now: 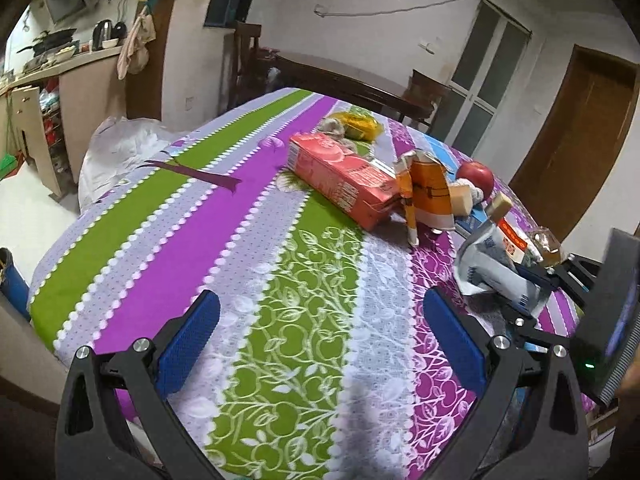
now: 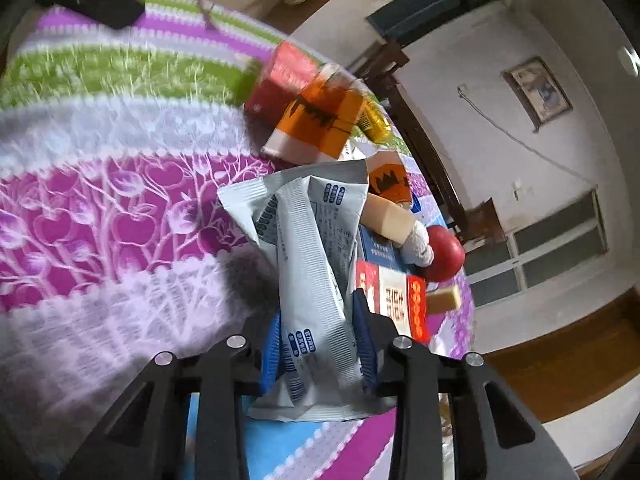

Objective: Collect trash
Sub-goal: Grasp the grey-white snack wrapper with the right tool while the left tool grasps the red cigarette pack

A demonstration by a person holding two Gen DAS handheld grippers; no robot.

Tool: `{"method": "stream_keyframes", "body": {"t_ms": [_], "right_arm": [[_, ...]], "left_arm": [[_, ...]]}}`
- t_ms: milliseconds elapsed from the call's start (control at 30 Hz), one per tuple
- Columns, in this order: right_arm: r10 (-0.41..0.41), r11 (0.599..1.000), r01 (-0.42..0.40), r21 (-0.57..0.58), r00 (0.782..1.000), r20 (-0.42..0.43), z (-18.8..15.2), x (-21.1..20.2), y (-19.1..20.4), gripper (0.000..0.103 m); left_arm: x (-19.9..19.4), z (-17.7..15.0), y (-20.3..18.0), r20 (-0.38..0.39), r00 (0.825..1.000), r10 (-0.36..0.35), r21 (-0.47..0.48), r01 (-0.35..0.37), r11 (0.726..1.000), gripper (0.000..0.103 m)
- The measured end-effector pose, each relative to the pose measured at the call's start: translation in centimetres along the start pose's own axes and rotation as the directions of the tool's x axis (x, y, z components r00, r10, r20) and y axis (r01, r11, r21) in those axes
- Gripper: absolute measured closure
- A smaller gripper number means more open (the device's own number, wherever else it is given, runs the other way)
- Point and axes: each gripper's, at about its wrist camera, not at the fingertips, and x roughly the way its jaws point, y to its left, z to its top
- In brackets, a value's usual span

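While I watch:
Right hand-held gripper (image 2: 316,344): clamped on white wrapper (image 2: 316,264), long axis running forward.
Left hand-held gripper (image 1: 320,344): wide, empty, farther away.

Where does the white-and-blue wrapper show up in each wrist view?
Left wrist: the white-and-blue wrapper sits at the right edge, clamped by the right gripper.
Right wrist: the wrapper fills the lower centre, between the blue pads.
Shared landmark: the red apple beyond it.

Bare striped tablecloth (image 1: 248,248) ahead and left; red carton (image 1: 340,176), orange carton (image 1: 430,192) and apple (image 1: 478,176) crowding far right
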Motion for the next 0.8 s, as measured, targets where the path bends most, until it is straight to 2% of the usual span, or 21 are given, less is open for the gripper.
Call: {"method": "stream_keyframes", "body": {"t_ms": [67,167,267,300,367,400,467,533,567,633,800], "right_arm": [[0.038,0.996,-0.042,0.08,0.998,0.049,-0.9,-2.3,-0.6,0.071],[0.082,0.969,-0.102,0.226,0.992,0.096,-3.2,-5.7,-1.8,0.072],[0.1,0.89,-0.142,0.434,0.988,0.119,-7.3,-8.6,-4.0,0.071],[0.098,0.847,-0.147,0.511,0.988,0.122,-8.8,-9.2,-5.0,0.071],[0.089,0.693,-0.155,0.704,0.988,0.13,-12.8,-10.2,-7.4,0.071],[0.086,0.625,-0.159,0.764,0.987,0.136,-14.4,-10.5,-8.2,0.071],[0.08,0.527,-0.163,0.834,0.987,0.142,-16.9,-10.7,-9.0,0.071],[0.078,0.496,-0.152,0.855,0.988,0.131,-18.7,-10.3,-8.9,0.071],[0.074,0.498,-0.14,0.856,0.99,0.119,-19.1,-10.1,-8.9,0.071],[0.077,0.499,-0.136,0.856,0.991,0.113,-19.8,-10.2,-8.4,0.071],[0.093,0.466,-0.157,0.871,0.987,0.128,-21.1,-10.1,-8.1,0.07]], "left_arm": [[0.2,0.1,-1.0,-0.001,1.0,-0.009,0.029,0.009,1.0,0.005],[0.5,0.4,-2.6,0.0,1.0,-0.027,0.081,0.027,0.996,0.005],[1.4,1.1,-5.6,-0.014,0.997,-0.074,0.187,0.075,0.98,0.005],[1.8,1.3,-6.7,-0.03,0.995,-0.094,0.225,0.098,0.969,0.005],[3.3,1.9,-9.6,-0.098,0.98,-0.173,0.316,0.195,0.929,0.005],[4.1,2.1,-10.9,-0.129,0.97,-0.205,0.353,0.238,0.905,0.005],[5.6,2.2,-13.5,-0.169,0.958,-0.23,0.425,0.282,0.86,0.005],[7.2,2.3,-15.8,-0.193,0.956,-0.22,0.486,0.288,0.825,0.005],[8.3,2.3,-17.1,-0.21,0.953,-0.217,0.513,0.297,0.806,0.005],[10.2,2.6,-18.8,-0.24,0.947,-0.213,0.531,0.311,0.788,0.005],[13.5,2.5,-20.7,-0.299,0.933,-0.199,0.552,0.339,0.762,0.005]]}}
